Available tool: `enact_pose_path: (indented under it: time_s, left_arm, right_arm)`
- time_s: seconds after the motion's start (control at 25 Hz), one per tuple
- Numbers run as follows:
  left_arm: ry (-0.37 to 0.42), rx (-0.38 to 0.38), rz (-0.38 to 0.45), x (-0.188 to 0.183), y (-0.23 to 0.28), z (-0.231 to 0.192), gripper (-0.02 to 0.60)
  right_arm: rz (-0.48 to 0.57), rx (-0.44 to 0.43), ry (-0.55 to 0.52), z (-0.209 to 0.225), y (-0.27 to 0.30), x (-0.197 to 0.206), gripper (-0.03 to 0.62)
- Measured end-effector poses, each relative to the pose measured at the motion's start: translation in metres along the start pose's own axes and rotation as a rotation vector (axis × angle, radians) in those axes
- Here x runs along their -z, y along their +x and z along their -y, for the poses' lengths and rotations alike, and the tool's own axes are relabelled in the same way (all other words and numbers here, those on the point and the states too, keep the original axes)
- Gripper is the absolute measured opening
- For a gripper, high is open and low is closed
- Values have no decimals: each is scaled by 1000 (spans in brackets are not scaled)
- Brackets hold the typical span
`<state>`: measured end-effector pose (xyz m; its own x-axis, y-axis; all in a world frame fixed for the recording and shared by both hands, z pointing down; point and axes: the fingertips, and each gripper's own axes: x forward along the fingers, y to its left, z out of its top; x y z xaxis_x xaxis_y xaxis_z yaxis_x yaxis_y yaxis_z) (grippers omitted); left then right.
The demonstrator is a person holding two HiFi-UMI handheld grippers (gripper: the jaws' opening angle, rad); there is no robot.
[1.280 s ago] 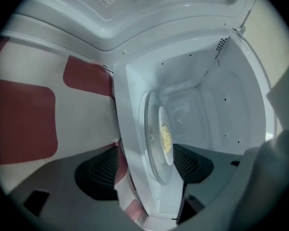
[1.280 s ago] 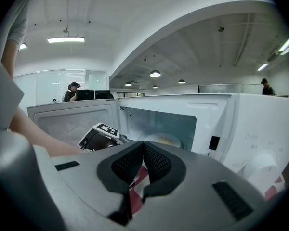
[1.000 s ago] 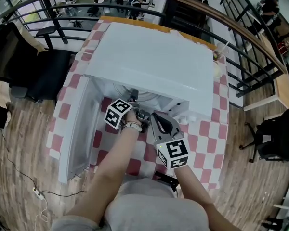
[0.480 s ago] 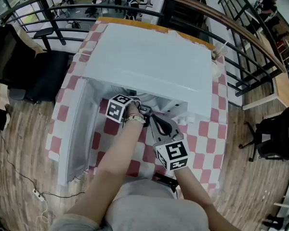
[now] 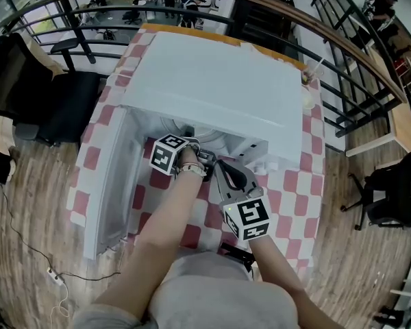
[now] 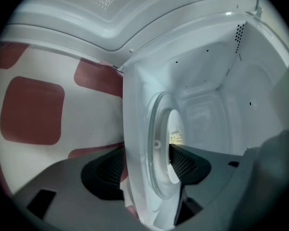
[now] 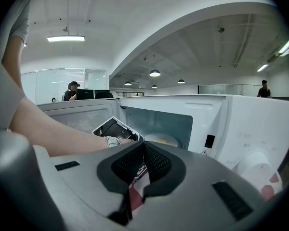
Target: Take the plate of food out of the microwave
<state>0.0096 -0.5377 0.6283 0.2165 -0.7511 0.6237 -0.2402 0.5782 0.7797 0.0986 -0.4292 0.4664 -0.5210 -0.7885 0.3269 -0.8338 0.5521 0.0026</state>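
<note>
Left gripper [image 6: 149, 165] rolled slightly; jaws, wide, just been closing round plate [image 6: 175, 124] rim inside microwave [image 5: 212, 81], no clamp yet. Your right gripper [image 7: 144, 160] pinched together, empty, outside. Finish squeeze before you pull.

- A wood-plank floor [image 5: 27, 204] is laid around the checked table [image 5: 294, 197].
- A curved railing [image 5: 356, 49] is set beyond its far edge.
- Ceiling lamps [image 7: 154, 73] are lit.

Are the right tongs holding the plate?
No, the right tongs are shut empty outside the microwave; the plate sits inside.
</note>
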Motion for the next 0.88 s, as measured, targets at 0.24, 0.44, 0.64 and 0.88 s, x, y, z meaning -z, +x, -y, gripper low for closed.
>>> enact_pose_path:
  time_s: [0.24,0.44,0.64,0.88]
  left_arm:
    - [-8,17,-8,0,-10,-3,255]
    - [-13,32,-13,0,-16,-6,225]
    - [-10,31,-7,0,-22,-5,180]
    - [-14,46,-3,-1,-27,0,125]
  right_arm:
    - [8,-4,-9,-6,-2,-2,25]
    - [13,-1,-9,-9,-5,-3,25]
    - [19,2,-5,-10,-8,-4,26]
    - [30,10,1,-7,-12,-6,25]
